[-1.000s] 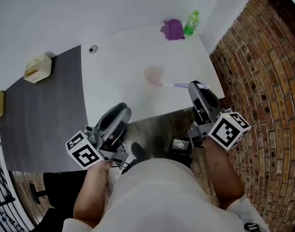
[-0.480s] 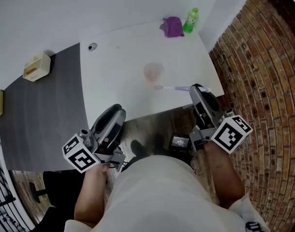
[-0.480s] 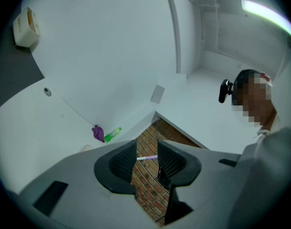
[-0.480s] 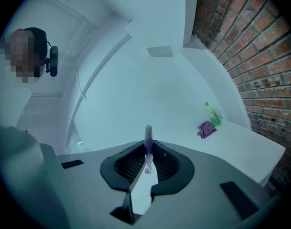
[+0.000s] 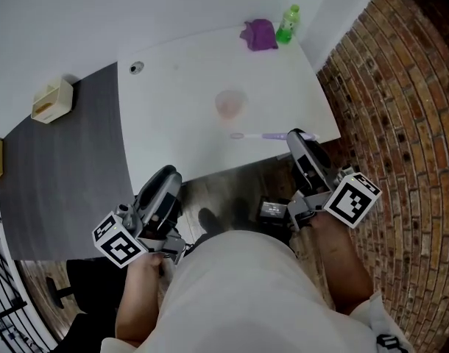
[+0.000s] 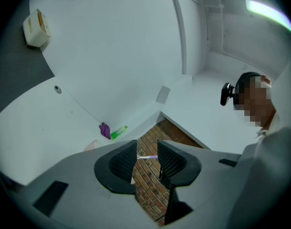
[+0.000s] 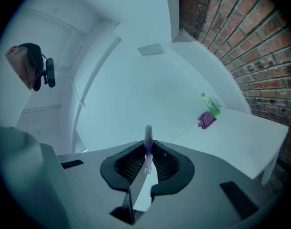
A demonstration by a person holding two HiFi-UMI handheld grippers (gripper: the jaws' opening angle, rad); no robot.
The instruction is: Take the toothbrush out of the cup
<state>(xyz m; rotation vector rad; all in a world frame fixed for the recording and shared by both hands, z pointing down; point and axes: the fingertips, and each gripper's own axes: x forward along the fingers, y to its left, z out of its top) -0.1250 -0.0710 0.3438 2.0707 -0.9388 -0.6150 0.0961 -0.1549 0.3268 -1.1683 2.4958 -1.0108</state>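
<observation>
A pale pink translucent cup stands upright near the middle of the white table. The purple toothbrush is out of the cup and lies level above the table's near edge, its head pointing left. My right gripper is shut on its handle; in the right gripper view the toothbrush stands between the jaws of the right gripper. My left gripper hangs off the table near the person's body. In its own view the left gripper is open and holds nothing.
A green bottle and a purple cloth sit at the table's far right corner. A dark grey surface with a beige box adjoins the table's left side. A brick wall runs along the right.
My left gripper has drawn back and down-left, away from the table edge. The toothbrush in the right gripper has come slightly nearer the person, farther from the cup.
</observation>
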